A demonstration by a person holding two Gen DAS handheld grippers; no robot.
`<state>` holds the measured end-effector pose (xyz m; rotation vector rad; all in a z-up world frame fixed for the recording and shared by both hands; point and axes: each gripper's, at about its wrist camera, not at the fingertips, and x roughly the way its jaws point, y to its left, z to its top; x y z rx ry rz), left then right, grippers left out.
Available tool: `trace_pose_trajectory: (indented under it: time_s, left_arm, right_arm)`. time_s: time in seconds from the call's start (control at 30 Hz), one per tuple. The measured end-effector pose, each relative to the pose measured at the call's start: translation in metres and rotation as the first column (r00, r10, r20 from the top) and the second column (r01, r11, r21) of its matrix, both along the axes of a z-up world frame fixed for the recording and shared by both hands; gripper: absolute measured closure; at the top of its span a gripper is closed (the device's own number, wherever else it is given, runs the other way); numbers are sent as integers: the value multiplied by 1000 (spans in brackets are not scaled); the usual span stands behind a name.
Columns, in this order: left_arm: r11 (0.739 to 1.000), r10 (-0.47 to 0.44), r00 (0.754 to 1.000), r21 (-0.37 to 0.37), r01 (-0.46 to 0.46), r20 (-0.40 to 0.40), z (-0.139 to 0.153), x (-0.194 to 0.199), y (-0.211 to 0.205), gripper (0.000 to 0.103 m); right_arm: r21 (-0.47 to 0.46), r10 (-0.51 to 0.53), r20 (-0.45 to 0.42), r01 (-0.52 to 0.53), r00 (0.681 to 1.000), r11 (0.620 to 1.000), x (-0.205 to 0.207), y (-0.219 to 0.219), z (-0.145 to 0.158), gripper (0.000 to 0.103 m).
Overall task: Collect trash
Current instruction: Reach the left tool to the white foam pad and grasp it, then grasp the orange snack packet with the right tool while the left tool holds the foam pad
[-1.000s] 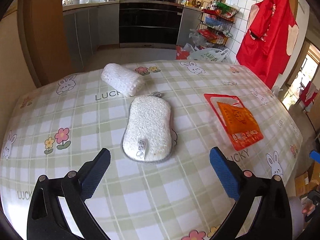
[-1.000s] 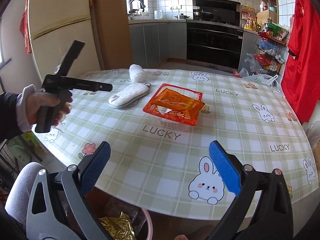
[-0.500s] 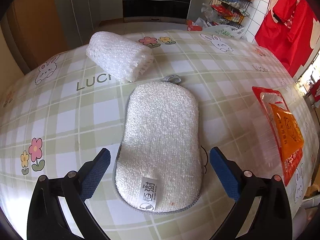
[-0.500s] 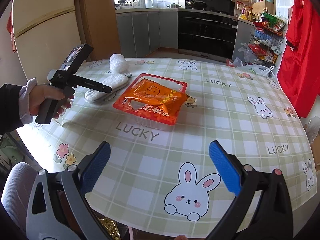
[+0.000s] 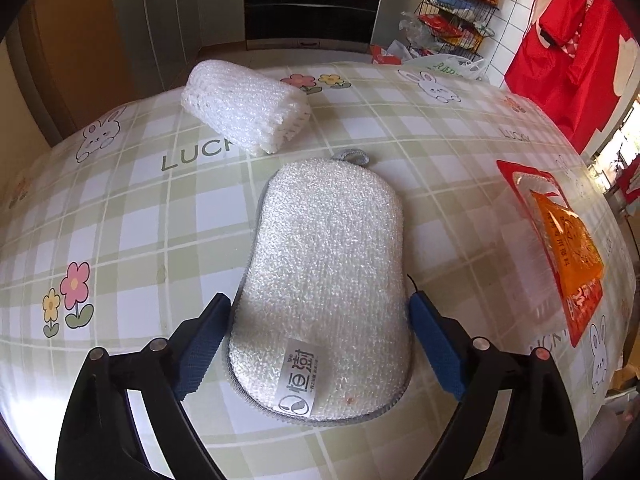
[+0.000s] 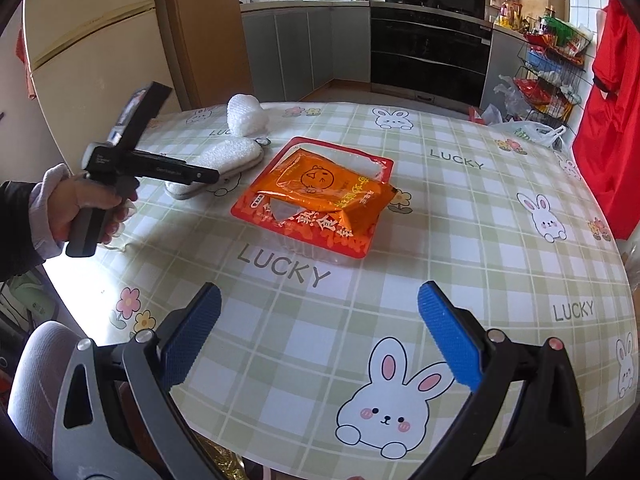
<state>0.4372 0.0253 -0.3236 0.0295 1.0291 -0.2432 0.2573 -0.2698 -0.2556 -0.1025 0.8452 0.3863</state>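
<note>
Collection barely begun: left gripper (image 5: 320,340), jaws just closing, straddles the white oval scouring pad (image 5: 326,280) without a firm grip yet; right gripper (image 6: 320,340) open, empty; orange-and-red snack tray (image 6: 320,196) and white foam roll (image 5: 244,114) remain on the checked tablecloth (image 6: 460,240).

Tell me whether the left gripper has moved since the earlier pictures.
Yes. The left gripper has come forward and down over the tablecloth to straddle the white sponge, its jaws closing in on it.
</note>
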Motion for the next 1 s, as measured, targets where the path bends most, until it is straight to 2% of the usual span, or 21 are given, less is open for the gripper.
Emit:
trace_pose_trajectory:
  time_s: [0.27, 0.33, 0.37, 0.4, 0.53, 0.6, 0.73, 0.93, 1.0]
  left_arm:
    - [994, 28, 996, -103, -19, 89, 38, -53, 29, 15]
    - [992, 40, 993, -127, -25, 111, 46, -69, 35, 15]
    - [990, 49, 991, -138, -32, 123, 50, -77, 37, 15]
    - [989, 57, 990, -144, -38, 131, 52, -83, 36, 15]
    - [985, 73, 980, -165, -42, 186, 62, -114, 33, 15]
    - [980, 100, 971, -191, -59, 216, 66, -132, 32, 15]
    - [959, 156, 967, -265, -100, 199, 59, -160, 33, 15]
    - [941, 214, 958, -305, -150, 190, 57, -178, 40, 15]
    - [941, 223, 954, -300, -157, 199, 59, -181, 44, 15]
  right_arm:
    - [-118, 117, 39, -112, 992, 987, 24, 11, 13, 7]
    - [-147, 147, 42, -139, 988, 979, 34, 16, 15, 11]
    - [-166, 155, 45, -146, 987, 975, 41, 19, 15, 21]
    - [-178, 155, 45, -145, 987, 973, 49, 22, 14, 24]
    - [-163, 152, 3, -149, 988, 975, 77, 34, 5, 27]
    - [-194, 170, -14, -169, 985, 966, 87, 45, -2, 27]
    - [-277, 197, -37, -199, 980, 940, 100, 67, -18, 27]
    - [-289, 154, -114, -181, 981, 940, 125, 78, -38, 27]
    - [-269, 143, -114, -169, 983, 948, 127, 78, -37, 39]
